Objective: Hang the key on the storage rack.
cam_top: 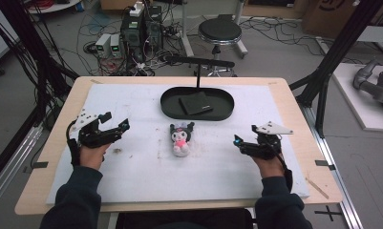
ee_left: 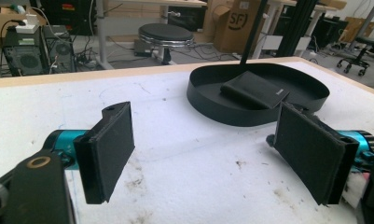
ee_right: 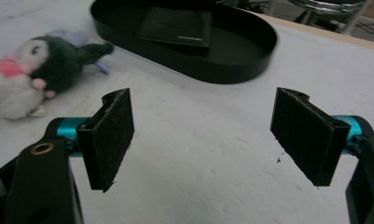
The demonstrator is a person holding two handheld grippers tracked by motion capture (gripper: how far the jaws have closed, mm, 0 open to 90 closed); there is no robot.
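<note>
Both grippers [cam_top: 113, 128] [cam_top: 241, 143] spread, empty. Plush toy [cam_top: 181, 138] between; likely pick: approach low, pinch torso squarely.

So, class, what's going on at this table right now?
A person sits at the table with a gripper in each hand. The left gripper and the right gripper are both open and hold nothing. Between them a plush toy lies on the white mat. Behind it sits a black tray with a wallet inside. Nothing is being gripped at this moment.
</note>
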